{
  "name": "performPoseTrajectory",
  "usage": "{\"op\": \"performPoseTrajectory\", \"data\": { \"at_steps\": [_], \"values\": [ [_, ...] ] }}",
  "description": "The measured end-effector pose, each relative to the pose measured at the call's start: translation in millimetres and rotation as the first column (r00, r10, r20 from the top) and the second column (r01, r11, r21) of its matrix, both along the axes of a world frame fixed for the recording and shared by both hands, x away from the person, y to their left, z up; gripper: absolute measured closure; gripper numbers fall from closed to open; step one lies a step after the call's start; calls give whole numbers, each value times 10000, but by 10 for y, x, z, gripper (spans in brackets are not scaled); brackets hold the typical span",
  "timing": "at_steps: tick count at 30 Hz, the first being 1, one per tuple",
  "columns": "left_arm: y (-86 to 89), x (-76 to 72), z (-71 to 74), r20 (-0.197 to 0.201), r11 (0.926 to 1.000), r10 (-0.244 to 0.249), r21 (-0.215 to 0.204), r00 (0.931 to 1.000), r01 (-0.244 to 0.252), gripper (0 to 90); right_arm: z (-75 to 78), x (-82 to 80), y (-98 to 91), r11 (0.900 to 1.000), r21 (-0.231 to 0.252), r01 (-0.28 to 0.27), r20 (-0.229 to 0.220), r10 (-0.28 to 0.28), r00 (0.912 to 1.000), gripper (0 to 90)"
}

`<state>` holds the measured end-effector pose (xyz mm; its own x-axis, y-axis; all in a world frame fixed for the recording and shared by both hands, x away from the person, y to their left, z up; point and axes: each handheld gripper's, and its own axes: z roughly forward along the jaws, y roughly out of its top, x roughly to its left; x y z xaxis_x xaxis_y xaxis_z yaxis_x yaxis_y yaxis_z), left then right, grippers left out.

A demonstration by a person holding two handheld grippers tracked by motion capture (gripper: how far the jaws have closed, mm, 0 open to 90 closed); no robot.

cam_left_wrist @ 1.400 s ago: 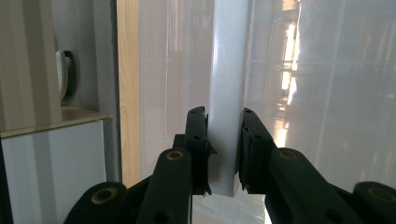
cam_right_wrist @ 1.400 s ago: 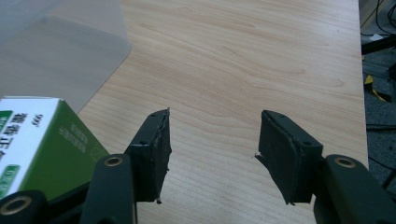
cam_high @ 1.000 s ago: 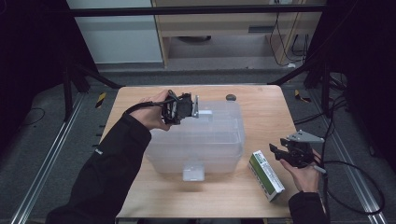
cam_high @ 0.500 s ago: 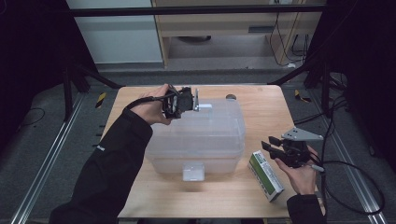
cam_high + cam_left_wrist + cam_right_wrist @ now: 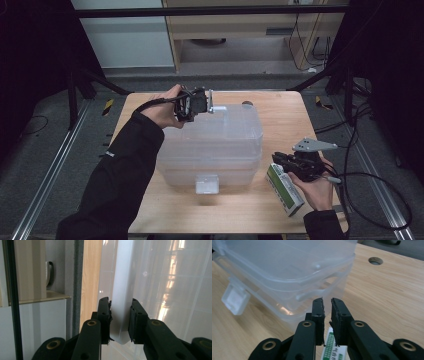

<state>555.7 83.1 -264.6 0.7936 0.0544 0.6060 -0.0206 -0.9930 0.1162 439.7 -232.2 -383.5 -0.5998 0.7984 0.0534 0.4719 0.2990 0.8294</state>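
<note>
The box point(image 5: 215, 145) stands in the middle of the table point(image 5: 280, 115), with its lid point(image 5: 220, 130) on top. One latch point(image 5: 207, 183) is on the near side of the box, the other latch point(image 5: 218, 108) on the far side. The left gripper point(image 5: 210, 102) is at the far latch. The carton point(image 5: 284, 189) lies on the table right of the box, near the front edge. The right gripper point(image 5: 276, 159) is over the carton's far end. A hole point(image 5: 247, 104) is in the table behind the box

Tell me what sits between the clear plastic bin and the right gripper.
Only bare wood of the table between the clear plastic bin and the right gripper, seen in the high view; the green-and-white box lies under the gripper.
</note>
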Motion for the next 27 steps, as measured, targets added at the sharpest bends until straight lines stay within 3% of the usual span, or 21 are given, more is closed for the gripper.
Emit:
{"op": "performPoseTrajectory", "data": {
  "at_steps": [5, 6, 12, 27],
  "values": [
    [0, 46, 27, -23, 9999, 112, -38, 9999, -112, 733, -2, 11, 89, 9989, 219, -407, -168, 410, 9990, 857],
    [2, 52, 18, -6, 9997, 146, -216, 9999, -146, 733, -2, 11, 89, 9989, 219, -407, -168, 410, 9990, 857],
    [-10, 125, 57, 78, 9997, 197, -116, 9998, -196, 729, -20, 57, 216, 9965, 370, -743, -262, 753, 9968, 887],
    [-2, 160, 70, 15, 9991, 323, -257, 9995, -323, 724, -11, 122, 286, 9921, 1052, -679, 64, 676, 9977, 900]
  ]
}}
